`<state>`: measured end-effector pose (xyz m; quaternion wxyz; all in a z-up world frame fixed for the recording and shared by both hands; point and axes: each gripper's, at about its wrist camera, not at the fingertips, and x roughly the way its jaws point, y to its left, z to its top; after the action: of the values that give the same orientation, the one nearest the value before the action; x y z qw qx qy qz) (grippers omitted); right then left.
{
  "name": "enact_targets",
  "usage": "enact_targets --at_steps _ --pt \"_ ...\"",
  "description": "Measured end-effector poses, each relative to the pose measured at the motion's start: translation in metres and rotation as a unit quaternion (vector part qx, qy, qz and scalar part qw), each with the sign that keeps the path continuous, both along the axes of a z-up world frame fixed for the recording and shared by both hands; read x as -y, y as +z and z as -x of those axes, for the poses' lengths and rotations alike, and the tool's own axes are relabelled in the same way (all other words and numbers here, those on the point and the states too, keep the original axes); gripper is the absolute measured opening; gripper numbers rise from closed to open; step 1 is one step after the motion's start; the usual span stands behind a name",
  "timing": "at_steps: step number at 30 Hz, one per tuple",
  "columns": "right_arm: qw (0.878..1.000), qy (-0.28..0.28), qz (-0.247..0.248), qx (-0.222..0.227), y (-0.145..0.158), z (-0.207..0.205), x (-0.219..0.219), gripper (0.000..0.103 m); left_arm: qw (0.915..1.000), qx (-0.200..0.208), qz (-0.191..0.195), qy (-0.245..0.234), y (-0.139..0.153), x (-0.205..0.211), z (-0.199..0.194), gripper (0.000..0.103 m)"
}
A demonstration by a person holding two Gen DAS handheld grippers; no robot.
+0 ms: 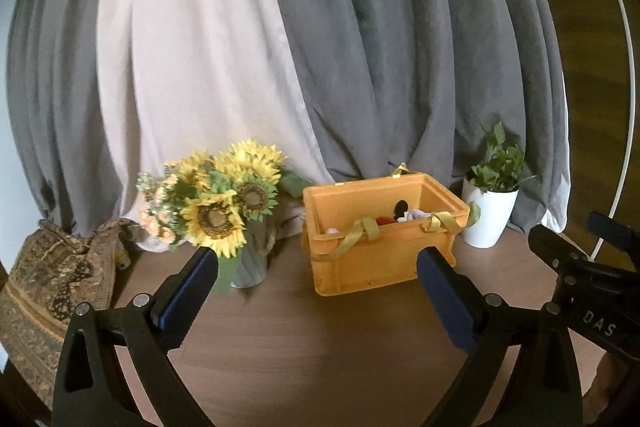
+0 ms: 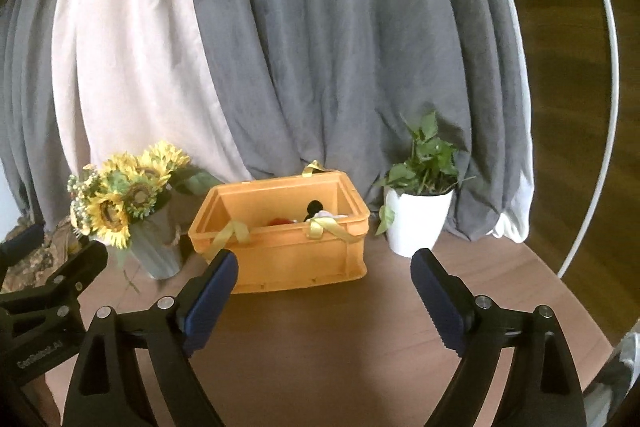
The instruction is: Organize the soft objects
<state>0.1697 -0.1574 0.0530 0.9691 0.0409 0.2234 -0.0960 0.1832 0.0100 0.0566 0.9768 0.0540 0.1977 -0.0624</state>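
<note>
Orange crate (image 1: 384, 239) stands mid-table, soft items (image 1: 400, 217) low inside, ribbons (image 1: 362, 233) draped over its near rim. Sunflower vase (image 1: 248, 263) just left, potted plant (image 1: 490, 215) just right. Bare tabletop (image 1: 320, 347) lies in front. Left gripper (image 1: 318, 267) and right gripper (image 2: 324, 269) both spread, empty, short of the crate.

left claw (image 1: 318, 263) wide, right claw (image 2: 324, 267) wide

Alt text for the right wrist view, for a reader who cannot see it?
An open orange plastic crate with yellow ribbon handles sits on a brown wooden table, soft items inside. The right gripper is open and empty in front of it. A grey vase of sunflowers stands left of the crate, a white potted green plant right, grey and pale curtains behind.
</note>
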Motion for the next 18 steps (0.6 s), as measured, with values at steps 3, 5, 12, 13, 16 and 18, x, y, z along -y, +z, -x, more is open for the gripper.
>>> enact_targets --at_steps 3,5,12,13,16,18 --pt "1.0 0.008 0.005 -0.001 0.004 0.015 0.001 0.092 1.0 0.006 0.005 0.001 0.004 0.003 0.022 0.101" --pt "1.0 0.013 0.006 0.001 0.007 0.028 0.004 0.092 0.9999 0.012 0.007 0.002 0.005 0.003 0.033 0.101" --pt "0.999 0.03 0.009 0.013 0.013 0.072 0.011 0.092 0.9996 0.019 0.019 0.013 0.008 0.009 0.083 0.101" --pt "0.999 0.033 0.008 0.013 0.014 0.078 0.012 0.092 0.9995 0.02 0.019 0.012 0.009 0.01 0.09 0.101" --pt "0.999 0.037 0.011 0.018 0.015 0.096 0.015 0.093 0.9995 0.024 0.018 0.012 0.01 0.013 0.107 0.101" --pt "0.999 0.04 0.011 0.022 0.016 0.108 0.018 0.093 0.9994 0.025 0.018 0.012 0.01 0.013 0.118 0.101"
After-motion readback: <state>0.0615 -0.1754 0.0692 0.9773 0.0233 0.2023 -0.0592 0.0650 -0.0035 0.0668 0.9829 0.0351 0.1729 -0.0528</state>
